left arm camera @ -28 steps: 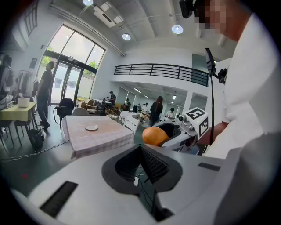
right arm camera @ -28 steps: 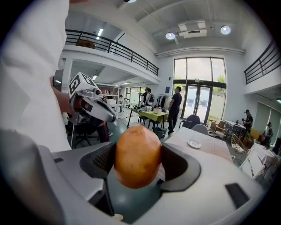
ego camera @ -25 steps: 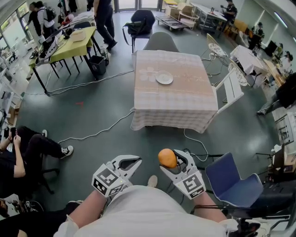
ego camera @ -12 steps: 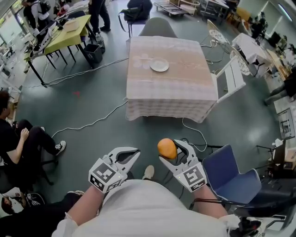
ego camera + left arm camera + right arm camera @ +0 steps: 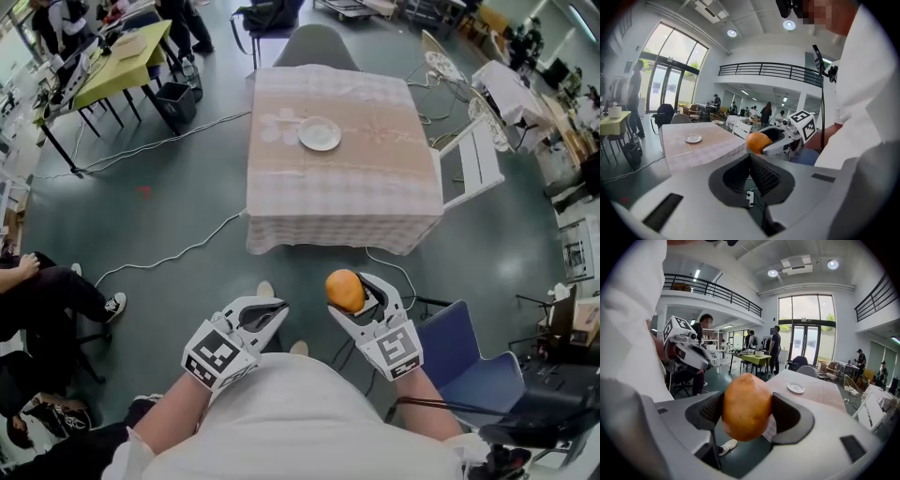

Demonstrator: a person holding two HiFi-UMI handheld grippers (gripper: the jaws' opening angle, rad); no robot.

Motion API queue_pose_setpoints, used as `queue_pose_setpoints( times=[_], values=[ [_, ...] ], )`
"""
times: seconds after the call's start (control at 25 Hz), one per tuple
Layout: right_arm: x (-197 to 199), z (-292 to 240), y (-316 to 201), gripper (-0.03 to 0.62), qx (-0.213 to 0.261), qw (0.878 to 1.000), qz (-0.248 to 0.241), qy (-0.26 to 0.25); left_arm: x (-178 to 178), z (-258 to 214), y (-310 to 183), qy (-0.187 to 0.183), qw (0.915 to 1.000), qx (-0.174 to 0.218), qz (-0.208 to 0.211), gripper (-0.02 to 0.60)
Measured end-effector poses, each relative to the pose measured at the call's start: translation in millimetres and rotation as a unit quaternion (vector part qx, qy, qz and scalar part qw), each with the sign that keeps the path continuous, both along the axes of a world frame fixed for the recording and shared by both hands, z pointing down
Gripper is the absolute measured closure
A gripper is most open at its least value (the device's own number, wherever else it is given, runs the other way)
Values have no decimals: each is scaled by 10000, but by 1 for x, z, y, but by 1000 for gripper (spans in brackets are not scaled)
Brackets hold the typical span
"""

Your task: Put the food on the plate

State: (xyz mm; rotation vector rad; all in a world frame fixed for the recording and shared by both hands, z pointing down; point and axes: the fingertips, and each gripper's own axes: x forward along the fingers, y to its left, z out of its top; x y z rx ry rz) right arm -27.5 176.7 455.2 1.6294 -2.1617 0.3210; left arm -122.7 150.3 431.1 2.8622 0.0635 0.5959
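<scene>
Food (image 5: 345, 291), an orange-brown lump, sits clamped in your right gripper (image 5: 356, 292) in the head view. It is well short of the plate (image 5: 320, 134) on the far checked table (image 5: 347, 202), and it covers one jaw. Your left gripper (image 5: 267, 311) hangs just left of it, and your shirt (image 5: 281, 422) hides both forearms. In the left gripper view your jaws meet with nothing between them, and the right gripper's frame hides the food's far side. In the right gripper view both pads (image 5: 714, 411) press the food's flanks. The food blocks the gap behind it.
</scene>
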Motion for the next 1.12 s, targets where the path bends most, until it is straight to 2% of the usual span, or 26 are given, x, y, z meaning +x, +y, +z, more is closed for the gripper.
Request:
queue_pose_setpoints(
  times=[0.28, 0.48, 0.72, 0.84, 1.0, 1.12],
  values=[
    [59, 2, -97, 258, -98, 9989, 372, 266, 60, -11, -97, 256, 9986, -66, 450, 572],
    [100, 8, -168, 258, -161, 9964, 699, 448, 75, 0, -163, 110, 9974, 53, 714, 572],
    [159, 33, -239, 258, -382, 9957, 468, 697, 93, 4, -223, 154, 9997, -139, 131, 572],
    [192, 52, -276, 258, -432, 9958, 183, 782, 105, 8, -243, 85, 9995, -71, -286, 572],
    [233, 75, -323, 258, -559, 9927, -449, 971, 131, 1, -269, 73, 9941, -54, -1077, 572],
    [257, 95, -356, 258, -624, 9891, -857, 1019, 155, -6, -281, 60, 9891, -52, -1469, 572]
  ],
)
